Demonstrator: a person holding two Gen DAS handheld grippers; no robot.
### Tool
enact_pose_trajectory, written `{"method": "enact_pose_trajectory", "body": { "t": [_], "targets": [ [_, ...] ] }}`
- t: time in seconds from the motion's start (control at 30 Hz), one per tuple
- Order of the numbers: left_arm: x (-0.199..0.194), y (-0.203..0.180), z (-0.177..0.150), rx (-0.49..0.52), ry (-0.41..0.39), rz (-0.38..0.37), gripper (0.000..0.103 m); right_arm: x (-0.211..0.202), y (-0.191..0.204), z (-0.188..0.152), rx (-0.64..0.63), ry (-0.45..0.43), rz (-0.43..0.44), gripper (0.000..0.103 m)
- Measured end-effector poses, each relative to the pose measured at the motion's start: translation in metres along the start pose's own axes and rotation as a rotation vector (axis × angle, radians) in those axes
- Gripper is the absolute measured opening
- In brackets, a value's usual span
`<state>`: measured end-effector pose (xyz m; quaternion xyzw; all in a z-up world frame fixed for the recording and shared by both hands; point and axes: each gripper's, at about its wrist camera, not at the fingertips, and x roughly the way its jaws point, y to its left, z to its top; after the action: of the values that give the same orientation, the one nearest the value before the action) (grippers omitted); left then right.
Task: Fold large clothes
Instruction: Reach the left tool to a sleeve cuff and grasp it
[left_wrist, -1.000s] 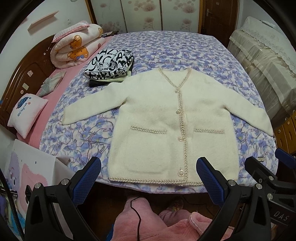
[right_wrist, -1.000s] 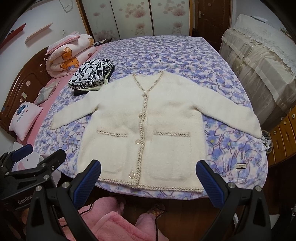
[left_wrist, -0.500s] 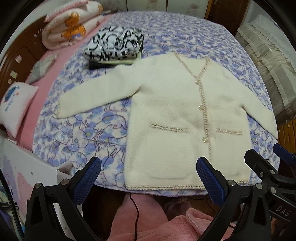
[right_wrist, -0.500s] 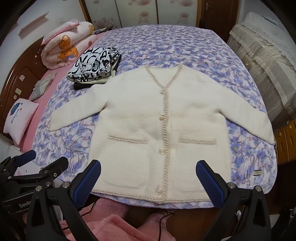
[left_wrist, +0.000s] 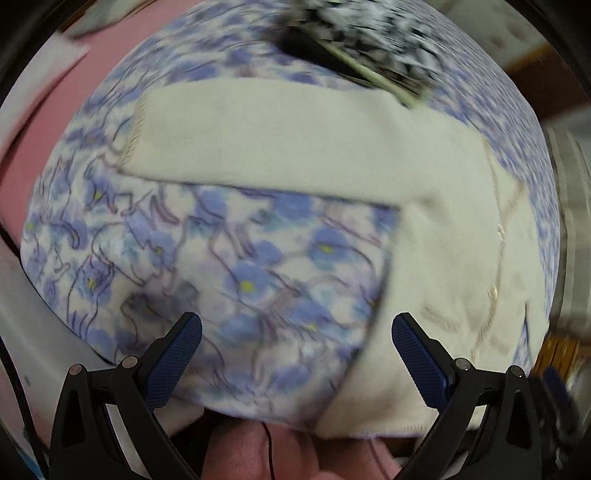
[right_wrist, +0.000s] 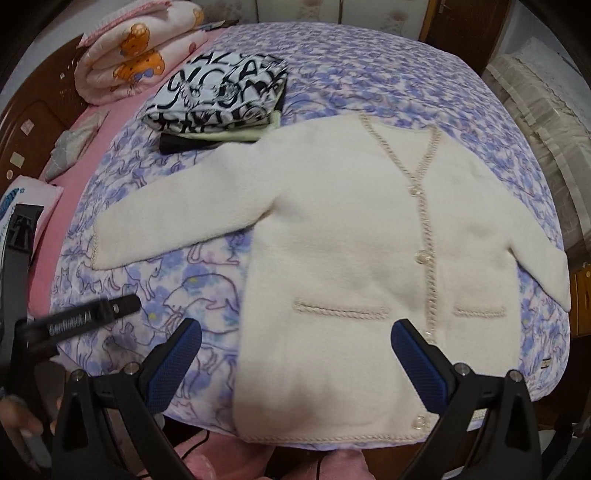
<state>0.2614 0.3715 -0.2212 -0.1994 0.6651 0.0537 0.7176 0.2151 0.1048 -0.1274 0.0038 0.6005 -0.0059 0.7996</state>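
A cream cardigan (right_wrist: 354, 258) with braided trim and buttons lies flat, front up, on the purple floral bedspread (right_wrist: 369, 62), both sleeves spread out. In the blurred left wrist view its left sleeve (left_wrist: 280, 133) stretches across the top and its body (left_wrist: 461, 266) runs down the right side. My left gripper (left_wrist: 295, 343) hovers open over bare bedspread below the sleeve, nothing between its fingers; it also appears in the right wrist view (right_wrist: 74, 321). My right gripper (right_wrist: 295, 347) is open above the cardigan's lower left hem, holding nothing.
A folded black-and-white printed garment (right_wrist: 221, 92) on dark and pale folded clothes lies beyond the left sleeve. A rolled bear-print quilt (right_wrist: 136, 51) and a small pillow (right_wrist: 22, 199) sit at the left on a pink sheet. A cloth-covered piece of furniture (right_wrist: 546, 110) stands at the right.
Both grippers have moved forward and down toward the bed. The left one swung left and close, over the bedspread below the left sleeve. The cardigan has not moved.
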Motion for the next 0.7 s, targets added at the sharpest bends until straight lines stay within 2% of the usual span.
{"method": "enact_pose_trajectory", "body": {
  "t": [0.13, 0.27, 0.33, 0.43, 0.5, 0.7],
  "targets": [
    [0.035, 0.060, 0.041, -0.156, -0.003, -0.007, 0.102, 0.029, 0.035, 0.008, -0.065, 0.049, -0.016, 0.103],
    [0.067, 0.115, 0.079, -0.345, -0.064, 0.013, 0.100, 0.062, 0.065, 0.013, -0.140, 0.112, -0.018, 0.103],
    [0.084, 0.138, 0.095, -0.437, -0.091, -0.004, 0.099, 0.080, 0.081, 0.018, -0.150, 0.135, 0.005, 0.103],
    [0.104, 0.162, 0.112, -0.518, -0.143, -0.023, 0.097, 0.102, 0.102, 0.031, -0.165, 0.162, 0.023, 0.103],
    [0.115, 0.177, 0.119, -0.558, -0.180, -0.033, 0.097, 0.111, 0.116, 0.039, -0.165, 0.142, 0.035, 0.103],
    [0.129, 0.199, 0.131, -0.648, -0.272, -0.095, 0.097, 0.130, 0.136, 0.051, -0.132, 0.144, 0.088, 0.103]
  ]
}}
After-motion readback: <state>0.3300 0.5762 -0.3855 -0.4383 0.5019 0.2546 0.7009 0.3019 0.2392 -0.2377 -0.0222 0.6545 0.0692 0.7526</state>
